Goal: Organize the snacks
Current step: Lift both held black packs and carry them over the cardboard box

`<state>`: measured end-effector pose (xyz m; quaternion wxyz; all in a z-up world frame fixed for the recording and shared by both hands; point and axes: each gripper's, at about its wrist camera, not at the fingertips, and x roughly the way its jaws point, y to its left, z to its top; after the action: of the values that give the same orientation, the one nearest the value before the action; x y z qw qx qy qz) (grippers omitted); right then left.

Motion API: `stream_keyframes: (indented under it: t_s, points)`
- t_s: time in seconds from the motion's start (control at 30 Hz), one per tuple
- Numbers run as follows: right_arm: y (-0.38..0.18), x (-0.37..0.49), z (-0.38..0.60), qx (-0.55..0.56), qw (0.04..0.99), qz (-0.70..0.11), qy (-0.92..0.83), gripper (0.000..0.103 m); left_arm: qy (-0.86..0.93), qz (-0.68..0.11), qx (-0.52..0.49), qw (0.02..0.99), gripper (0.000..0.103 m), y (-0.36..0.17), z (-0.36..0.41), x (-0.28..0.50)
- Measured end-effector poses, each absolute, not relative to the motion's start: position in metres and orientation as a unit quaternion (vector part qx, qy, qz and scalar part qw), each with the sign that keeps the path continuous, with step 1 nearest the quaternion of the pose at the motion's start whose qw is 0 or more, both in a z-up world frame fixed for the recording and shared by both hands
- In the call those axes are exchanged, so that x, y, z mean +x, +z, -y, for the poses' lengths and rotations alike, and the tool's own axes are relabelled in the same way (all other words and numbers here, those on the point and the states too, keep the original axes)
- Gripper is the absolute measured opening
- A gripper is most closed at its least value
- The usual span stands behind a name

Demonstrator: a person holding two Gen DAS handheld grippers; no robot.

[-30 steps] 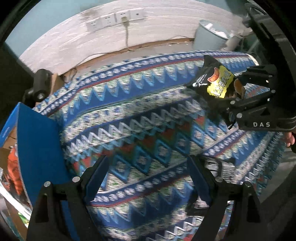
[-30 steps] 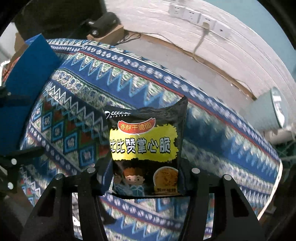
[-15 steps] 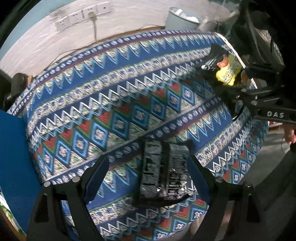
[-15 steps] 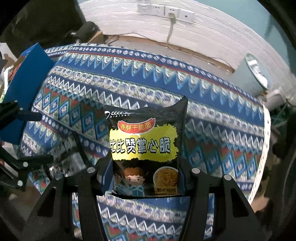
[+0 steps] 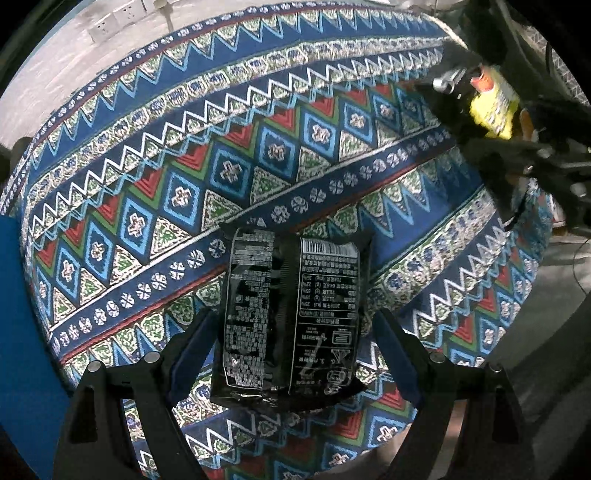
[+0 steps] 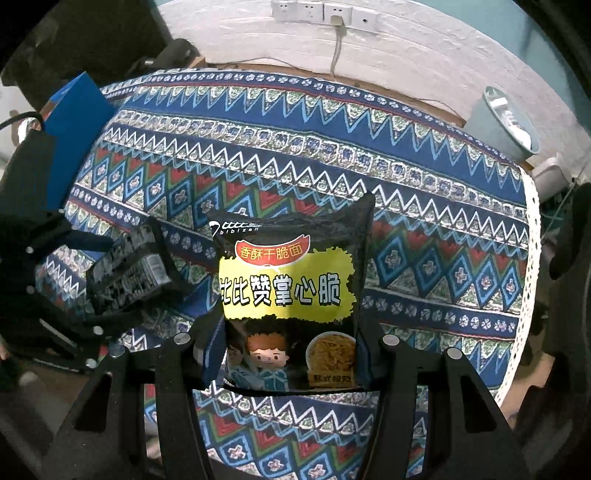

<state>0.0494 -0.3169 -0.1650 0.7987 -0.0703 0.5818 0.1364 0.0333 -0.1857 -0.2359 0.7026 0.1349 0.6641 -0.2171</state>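
My right gripper (image 6: 291,354) is shut on a black and yellow snack packet (image 6: 291,280) and holds it upright above the patterned tablecloth (image 6: 406,192). That packet also shows in the left wrist view (image 5: 491,99), at the upper right. A second black snack packet (image 5: 291,314) lies back side up on the cloth near the table's front edge. My left gripper (image 5: 291,350) is open, with its fingers on either side of this packet. The same packet shows in the right wrist view (image 6: 125,273), between the left gripper's fingers.
A blue box (image 6: 70,122) stands at the table's left edge; it also shows in the left wrist view (image 5: 14,332). A grey-green bin (image 6: 506,125) stands on the floor beyond the table's right end. Wall sockets (image 6: 325,13) sit on the white wall behind.
My left gripper has swung from the table's left side to the front edge and come down around the lying black packet. My right gripper has kept its packet and drawn back from the table.
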Motion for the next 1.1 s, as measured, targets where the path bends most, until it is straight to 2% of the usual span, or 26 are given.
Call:
stream_keyframes:
  t_s: [0.17, 0.3, 0.4, 0.7, 1.1]
  points:
    - [-0.163, 0.051, 0.316, -0.069, 0.801, -0.578, 0.141, 0.056, -0.219, -0.654, 0.136, 0.712, 0.087, -0.249, 0.186, 0.028]
    - [-0.164, 0.052, 0.314, -0.068, 0.801, -0.577, 0.142, 0.056, -0.221, -0.64, 0.148, 0.72, 0.066, -0.245, 0.179, 0.023]
    - [-0.164, 0.055, 0.311, -0.068, 0.802, -0.576, 0.143, 0.056, -0.22, -0.637, 0.143, 0.725, 0.059, -0.244, 0.176, 0.021]
    - [-0.157, 0.06, 0.306, -0.069, 0.808, -0.567, 0.144, 0.056, -0.186, -0.609, 0.15, 0.756, 0.058, -0.221, 0.164, 0.021]
    - [-0.134, 0.062, 0.296, -0.069, 0.823, -0.542, 0.154, 0.056, -0.145, -0.555, 0.15, 0.806, 0.058, -0.146, 0.14, 0.025]
